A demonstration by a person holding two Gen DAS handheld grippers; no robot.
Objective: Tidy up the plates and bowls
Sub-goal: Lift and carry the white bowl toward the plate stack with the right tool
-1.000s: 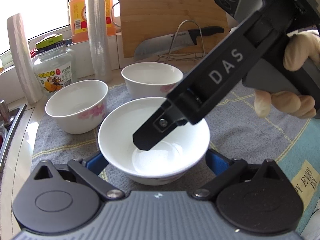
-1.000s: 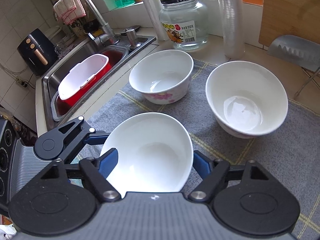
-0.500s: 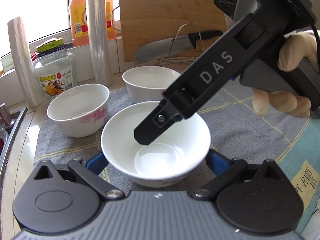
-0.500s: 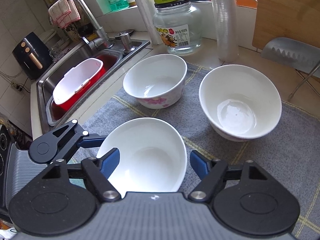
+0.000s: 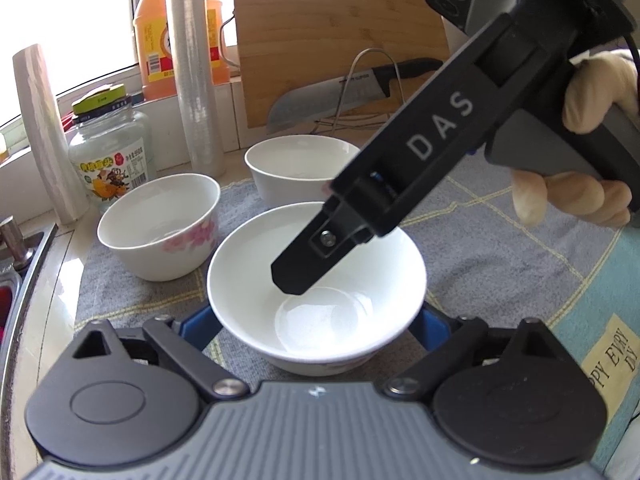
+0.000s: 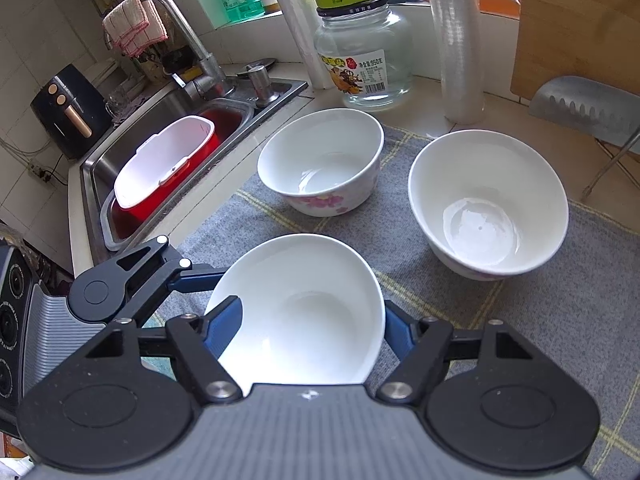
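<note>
From your left wrist camera, your left claw (image 5: 316, 320) straddles the near white bowl (image 5: 256, 280), a blue finger (image 5: 196, 326) on each side of its base; the jaws are closing around it, and you cannot tell whether the pads touch its wall yet. The bowl is empty apart from one finger of your right claw (image 5: 304, 268), which reaches down inside it from the upper right while your gloved hand (image 5: 576, 192) holds the handle. Beyond your left claw and to its left stands a floral bowl (image 5: 160, 224), empty; straight beyond is a third bowl (image 5: 296, 172), its inside mostly hidden. All three sit on a grey mat (image 5: 480, 248) on the bench. Farther left is a glass jar (image 5: 110, 152) with a green lid.

From your right wrist camera, your right claw (image 6: 312, 332) is clamped on the near white bowl (image 6: 312, 300): one blue finger (image 6: 224, 328) lies inside the rim and the other against the outer wall. The bowl looks empty. Ahead of this claw sits the floral bowl (image 6: 320, 164), empty, and ahead to the right the third bowl (image 6: 488, 204), also empty. Off to the left, the sink (image 6: 120, 152) holds a red basin (image 6: 140, 212) with a white tub (image 6: 160, 164) in it.
</note>
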